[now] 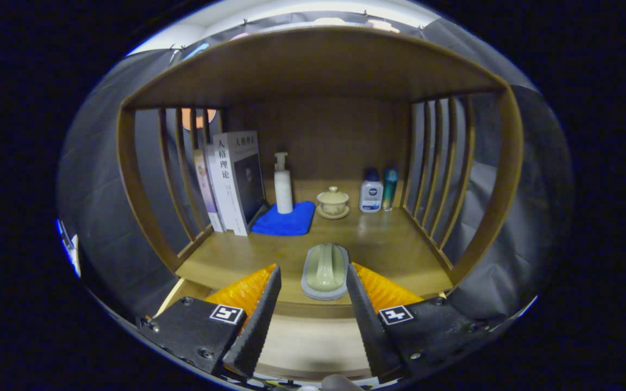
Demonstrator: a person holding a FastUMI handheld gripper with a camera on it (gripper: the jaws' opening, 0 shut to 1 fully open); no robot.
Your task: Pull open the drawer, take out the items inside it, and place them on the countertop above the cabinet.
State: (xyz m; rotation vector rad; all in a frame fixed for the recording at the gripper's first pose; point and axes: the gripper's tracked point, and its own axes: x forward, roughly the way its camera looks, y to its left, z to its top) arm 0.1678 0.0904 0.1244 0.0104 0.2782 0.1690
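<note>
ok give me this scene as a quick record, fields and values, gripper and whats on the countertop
gripper: gripper open, fingers apart
between fingers: pale green brush-like item lying on the countertop, untouched by either finger
back left: books standing upright against the slatted side
blue cloth: flat beside the books, white pump bottle standing at its back edge
centre back: lidded cup on saucer
back right: two small bottles side by side
drawer: front below the fingers, state unclear
</note>
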